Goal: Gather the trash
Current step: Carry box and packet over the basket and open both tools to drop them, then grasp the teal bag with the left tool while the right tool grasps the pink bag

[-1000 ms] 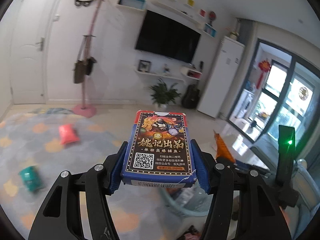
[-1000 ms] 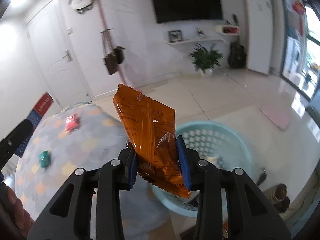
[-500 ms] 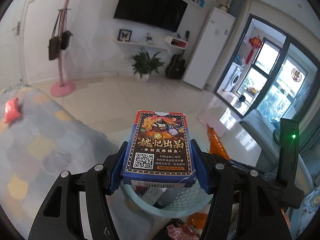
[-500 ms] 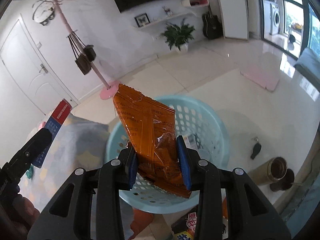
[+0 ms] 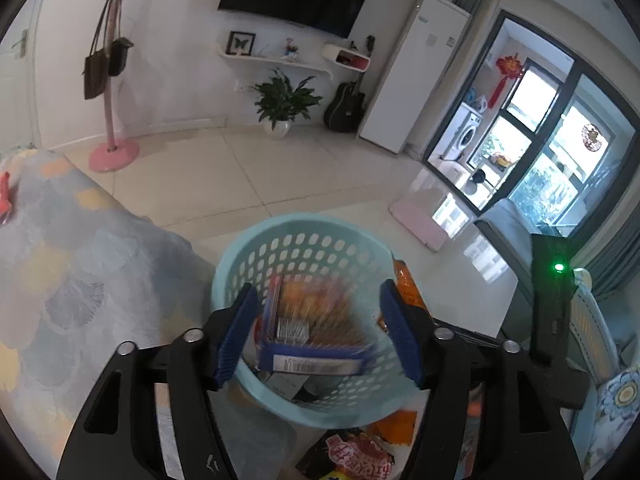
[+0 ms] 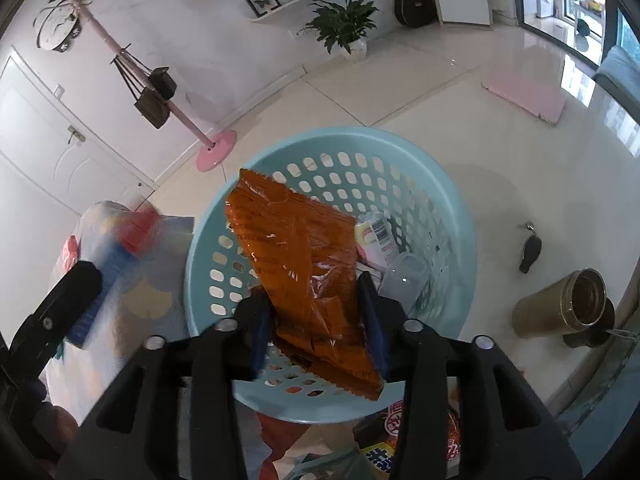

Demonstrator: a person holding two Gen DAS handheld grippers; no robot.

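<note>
A light blue perforated basket (image 5: pixel 240 256) (image 6: pixel 448 184) stands on the floor below both grippers. My left gripper (image 5: pixel 318 334) is open above it. A blue card box (image 5: pixel 312 336), blurred, is loose between the jaws and over the basket. My right gripper (image 6: pixel 318 328) has its jaws parted around an orange snack wrapper (image 6: pixel 296 264) that hangs over the basket; whether it still grips the wrapper is unclear. The right view also shows the blurred box (image 6: pixel 120 248) and the left gripper's finger (image 6: pixel 60 304) at the left.
Packets and a plastic cup lie inside the basket (image 6: pixel 384 240). Snack wrappers (image 5: pixel 356 452) lie on the floor in front of it. A patterned rug (image 5: pixel 60 280) is at the left with a red packet (image 5: pixel 4 196). A brown flask (image 6: pixel 568 308) and a key (image 6: pixel 530 244) lie at the right.
Both grippers tilted down over the basket. My left gripper opened and let go of the card box, which now drops. My right gripper's jaws widened around the orange wrapper.
</note>
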